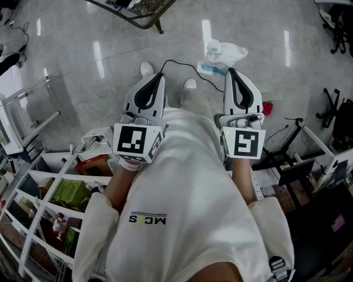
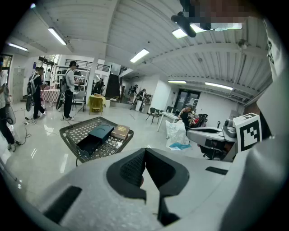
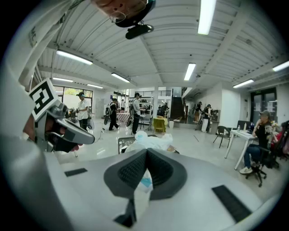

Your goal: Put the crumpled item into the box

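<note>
The crumpled item is a white plastic bag (image 1: 223,54) lying on the glossy floor, just ahead of my right gripper (image 1: 232,71). It also shows as the white bag (image 2: 177,134) in the left gripper view and the bag (image 3: 151,140) right behind the jaws in the right gripper view. A dark open box (image 2: 96,136) rests on a black mesh table (image 2: 72,131) beside a brown book (image 2: 120,131). My left gripper (image 1: 160,75) and the right one are both held at waist height, pointing forward, shut and empty. The left gripper (image 2: 145,150) and right gripper (image 3: 146,151) show their pads meeting.
The mesh table (image 1: 144,12) stands at the far edge of the head view. White shelving (image 1: 38,198) with cartons stands at my left, desks and cables (image 1: 292,160) at my right, and a red object (image 1: 268,107) lies on the floor. People stand far back in the hall.
</note>
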`<state>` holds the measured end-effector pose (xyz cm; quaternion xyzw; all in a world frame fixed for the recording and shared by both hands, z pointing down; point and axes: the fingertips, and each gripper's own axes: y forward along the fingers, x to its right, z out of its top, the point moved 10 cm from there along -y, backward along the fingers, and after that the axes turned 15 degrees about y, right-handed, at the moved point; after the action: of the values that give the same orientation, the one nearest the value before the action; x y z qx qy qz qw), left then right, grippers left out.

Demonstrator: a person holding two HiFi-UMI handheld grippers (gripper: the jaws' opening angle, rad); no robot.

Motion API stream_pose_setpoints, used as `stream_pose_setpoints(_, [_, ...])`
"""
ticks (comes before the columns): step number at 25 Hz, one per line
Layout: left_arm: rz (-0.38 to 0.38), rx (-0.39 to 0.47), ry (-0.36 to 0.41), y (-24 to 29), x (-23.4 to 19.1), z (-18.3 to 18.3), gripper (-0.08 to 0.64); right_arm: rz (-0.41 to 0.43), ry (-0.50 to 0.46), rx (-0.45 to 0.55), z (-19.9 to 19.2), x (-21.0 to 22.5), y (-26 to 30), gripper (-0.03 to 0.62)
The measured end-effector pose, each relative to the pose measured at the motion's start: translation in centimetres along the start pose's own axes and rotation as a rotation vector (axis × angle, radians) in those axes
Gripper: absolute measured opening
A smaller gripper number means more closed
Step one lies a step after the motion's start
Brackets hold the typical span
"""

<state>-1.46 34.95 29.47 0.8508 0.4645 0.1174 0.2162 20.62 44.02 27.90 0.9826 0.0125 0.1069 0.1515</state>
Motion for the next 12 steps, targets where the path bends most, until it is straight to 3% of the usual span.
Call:
stream_pose_setpoints(4, [0.004,0.015,0.038,-2.7,2.2,1.0,0.02,0.014,0.018,-0.016,-0.2,-1.0,-3.4,0.014])
stream_pose_setpoints(12, [0.108,0.039,0.031,-6.5,1.8,0.7,0.02,0.168,0.009,-0.02,0.8,-4.4,-3.7,0.014])
